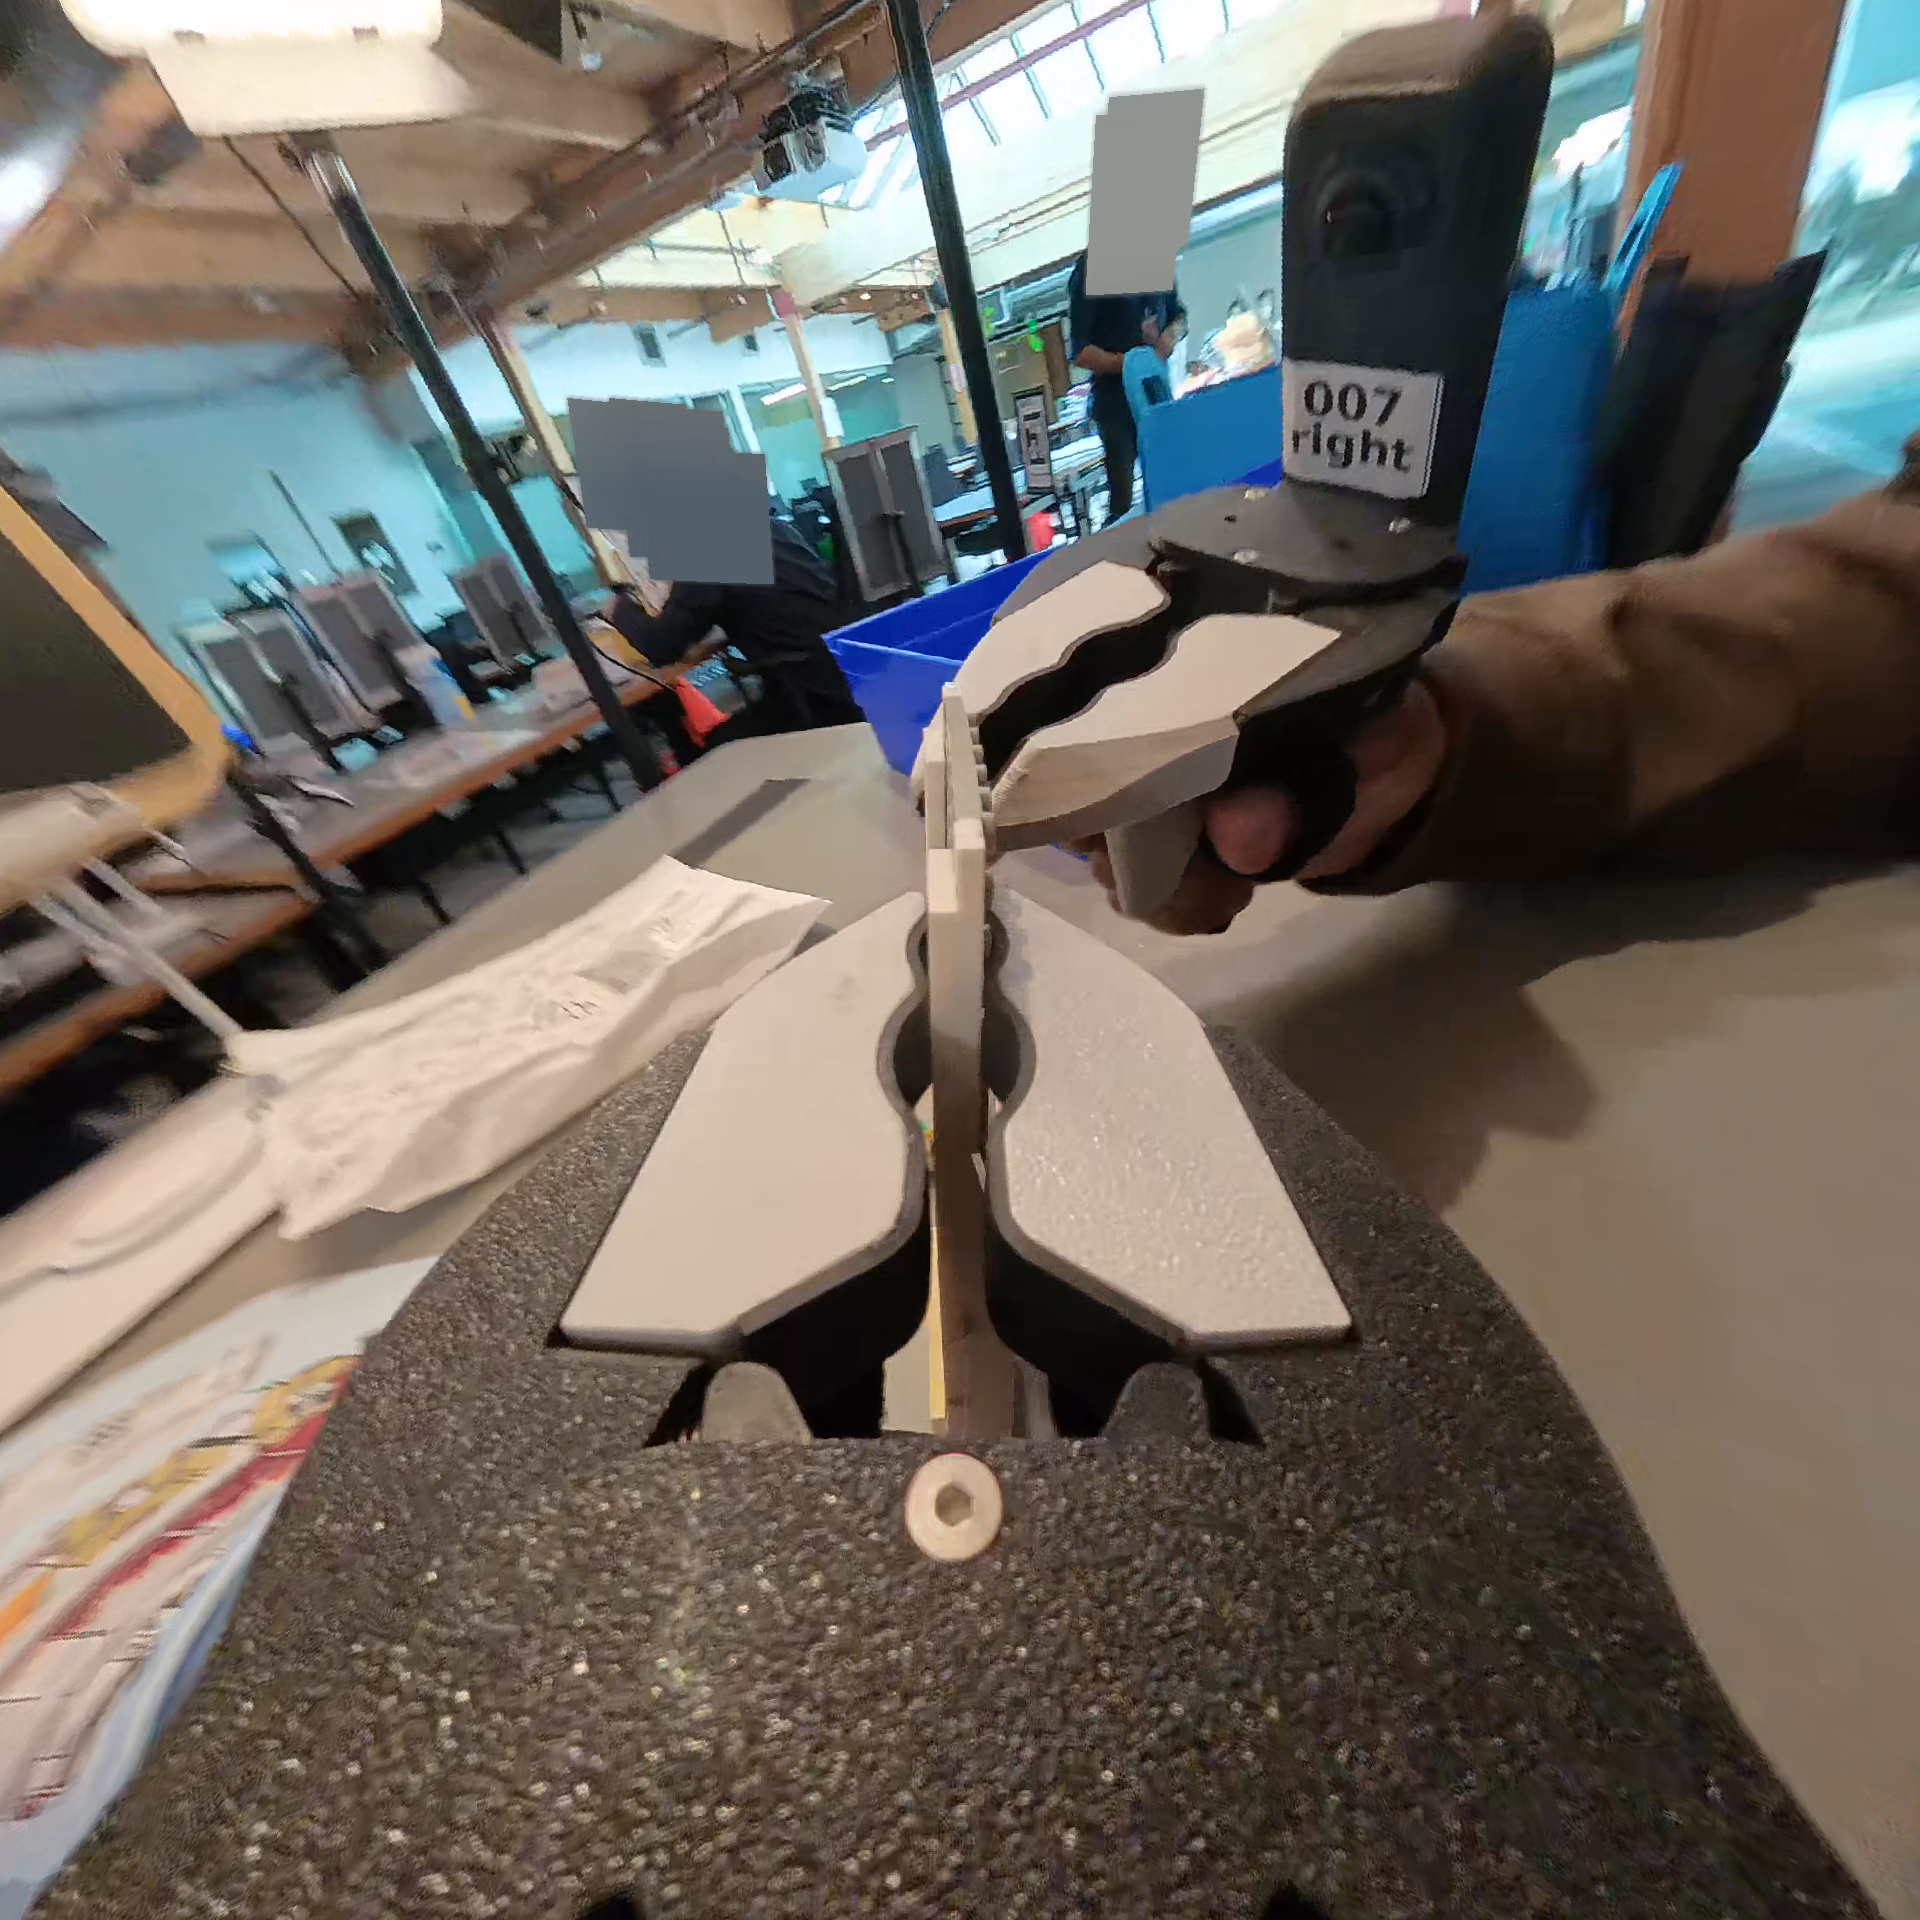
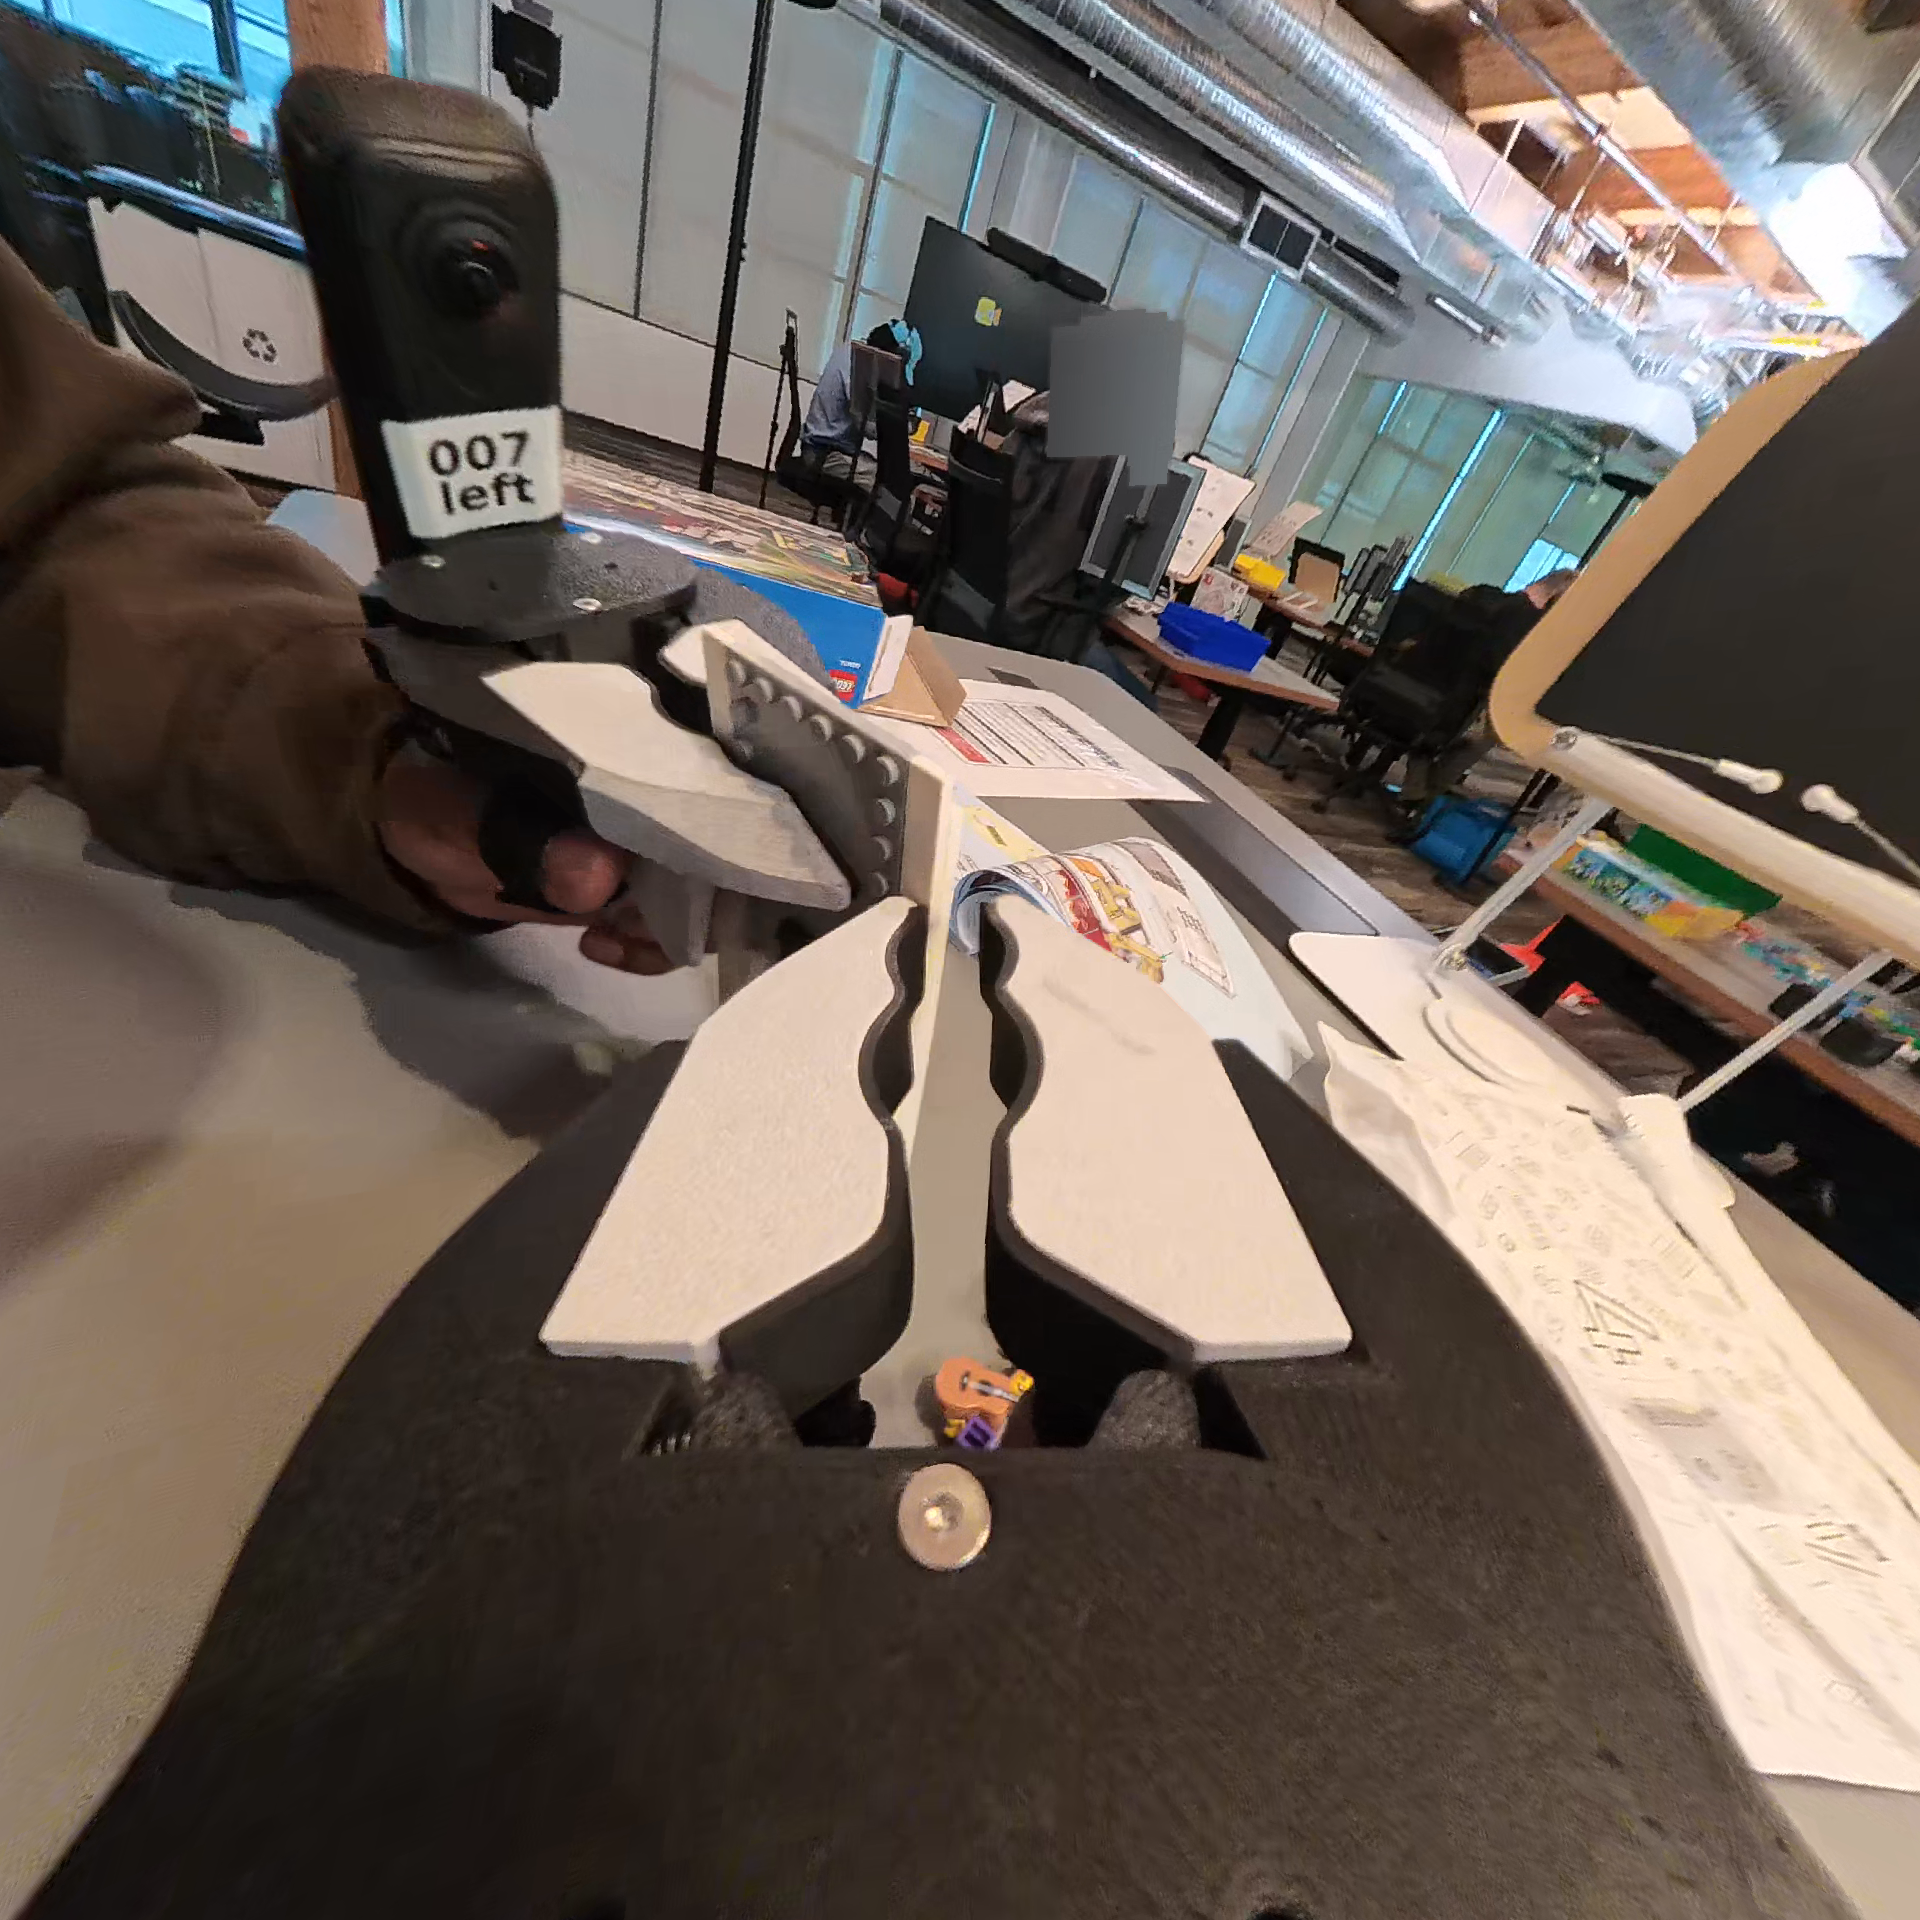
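Between both tongs (image 1: 956, 925) (image 2: 951, 925) — flat, studded grey plate (image 1: 956, 831).

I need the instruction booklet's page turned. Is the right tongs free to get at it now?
Probably not yet: the booklet lies just past the right tongs, but a grey plate sits between them, shared with the left tongs.

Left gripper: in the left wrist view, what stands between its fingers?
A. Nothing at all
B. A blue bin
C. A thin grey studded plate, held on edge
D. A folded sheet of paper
C: the left gripper has both fingers closed against the thin grey plate, which stands on edge with studs along its upper part.
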Demonstrator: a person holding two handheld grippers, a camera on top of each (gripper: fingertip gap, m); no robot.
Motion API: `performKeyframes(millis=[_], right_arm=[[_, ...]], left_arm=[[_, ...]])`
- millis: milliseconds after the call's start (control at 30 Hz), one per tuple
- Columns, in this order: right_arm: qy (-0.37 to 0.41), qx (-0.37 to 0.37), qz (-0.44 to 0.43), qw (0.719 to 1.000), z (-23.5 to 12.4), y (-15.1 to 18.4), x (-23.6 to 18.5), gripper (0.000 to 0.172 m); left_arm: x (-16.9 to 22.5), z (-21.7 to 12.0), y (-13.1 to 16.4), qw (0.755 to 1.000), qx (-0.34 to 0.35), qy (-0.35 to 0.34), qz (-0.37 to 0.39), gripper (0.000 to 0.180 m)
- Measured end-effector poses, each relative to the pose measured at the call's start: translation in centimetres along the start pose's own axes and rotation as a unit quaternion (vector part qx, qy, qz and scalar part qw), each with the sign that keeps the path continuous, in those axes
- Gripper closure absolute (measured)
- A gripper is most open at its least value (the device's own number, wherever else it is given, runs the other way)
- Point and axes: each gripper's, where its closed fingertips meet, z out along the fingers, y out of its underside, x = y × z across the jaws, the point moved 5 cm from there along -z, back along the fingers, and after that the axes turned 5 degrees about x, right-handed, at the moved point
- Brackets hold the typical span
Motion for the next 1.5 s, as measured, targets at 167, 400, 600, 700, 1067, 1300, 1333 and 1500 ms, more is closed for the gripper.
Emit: performKeyframes(millis=[167,400,600,700,1067,1300,1333,1500], right_arm=[[-0.006,-0.006,-0.033,0.999,0.1,0.2,-0.5,0.161],[-0.004,-0.005,-0.064,0.998,0.2,0.1,-0.9,0.159],[0.001,-0.004,-0.066,0.998,0.2,-0.1,-0.8,0.158],[0.001,-0.008,-0.057,0.998,0.1,0.0,-0.6,0.157],[0.007,-0.026,-0.074,0.997,0.1,0.3,-0.3,0.150],[0.007,-0.033,-0.056,0.998,0.0,0.5,0.2,0.149],[0.004,-0.038,-0.054,0.998,0.1,0.7,0.1,0.149],[-0.018,-0.068,-0.056,0.996,0.6,1.6,-0.7,0.149]], left_arm=[[0.5,0.0,0.1,0.992,-0.013,-0.024,0.126,0.177],[0.5,0.1,0.6,0.992,-0.018,-0.019,0.120,0.177],[0.1,0.1,0.3,1.000,-0.006,0.005,-0.016,0.177],[-0.9,-0.1,0.1,0.986,0.017,0.023,-0.165,0.177],[-1.6,0.2,1.7,0.953,-0.006,0.056,-0.298,0.177],[-2.4,0.0,2.1,0.913,0.018,0.066,-0.401,0.176],[-2.7,-0.1,2.1,0.907,0.026,0.063,-0.415,0.176],[-4.0,-0.6,2.1,0.880,0.065,0.043,-0.468,0.176]])
